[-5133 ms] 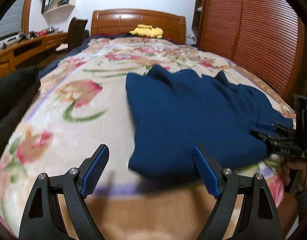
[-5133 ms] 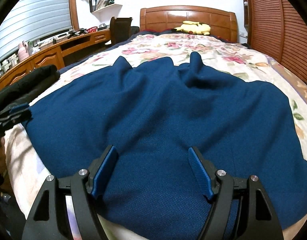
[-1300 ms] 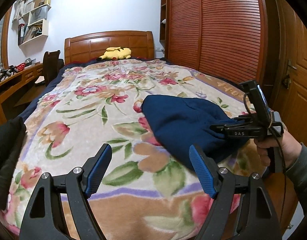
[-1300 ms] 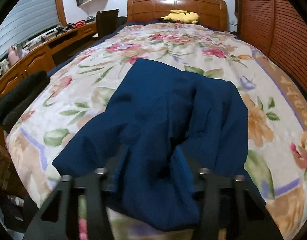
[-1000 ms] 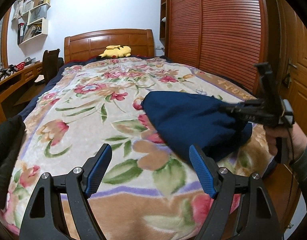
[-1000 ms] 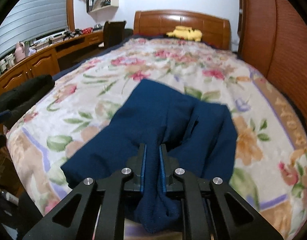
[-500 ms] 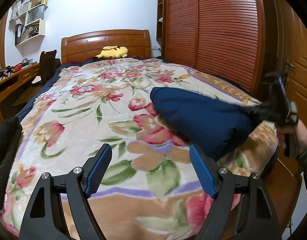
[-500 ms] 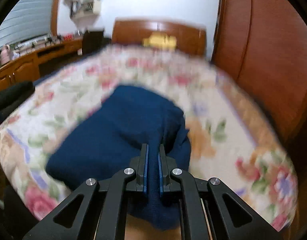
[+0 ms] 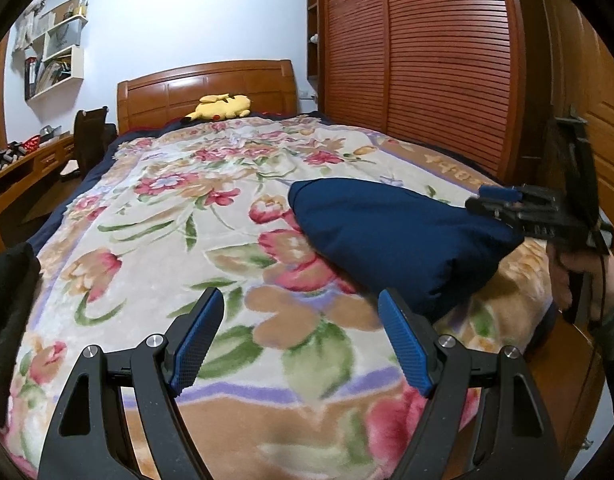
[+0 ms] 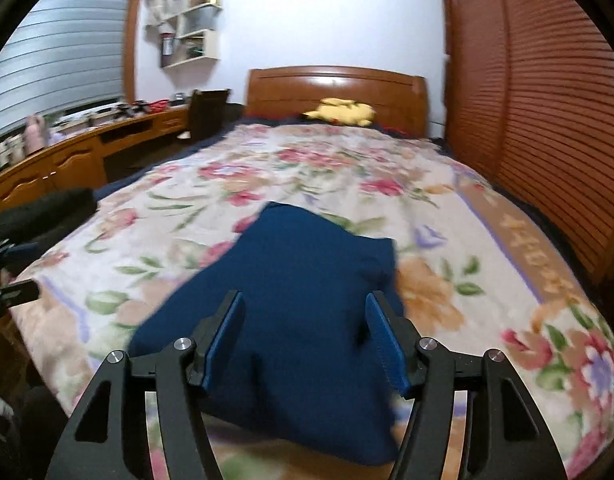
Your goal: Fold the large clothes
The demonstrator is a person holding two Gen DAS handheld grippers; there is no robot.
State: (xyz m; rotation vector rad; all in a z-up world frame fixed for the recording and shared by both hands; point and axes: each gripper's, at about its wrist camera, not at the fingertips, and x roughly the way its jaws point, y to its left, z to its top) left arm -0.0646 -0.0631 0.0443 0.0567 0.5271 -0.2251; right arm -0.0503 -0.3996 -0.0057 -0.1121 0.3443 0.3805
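Left tongs (image 9: 301, 340) spread wide, nothing between the ribbed blue pads (image 9: 195, 338), hovering above the floral blanket (image 9: 167, 240) at the bed's foot end. Right tongs (image 10: 305, 338) also spread wide, gripping nothing; blue pads (image 10: 225, 338) straddle the near end of the navy garment (image 10: 303, 300) without pinching it. Black angular arms with silver rivets on both.

Navy garment is a folded bundle, matte fine-knit weave, soft rounded edges, puffed rather than flat. It lies on the blanket directly ahead of and beneath the right tongs; from the left tongs (image 9: 301, 340) it sits ahead and to the right (image 9: 395, 236), just beyond the right pad. Long axis runs from the right tongs away toward the headboard (image 10: 335, 92), the far end narrower and rounded, the near end wider and draping at the bed edge. Right-wrist view is motion-blurred, so fold lines are unclear.

Blanket is plush, cream with pink flowers, green leaves and a tan border. Further out: a yellow plush toy (image 9: 221, 106) by the glossy wooden headboard, and slatted reddish wardrobe doors (image 9: 427, 60) off to the right.
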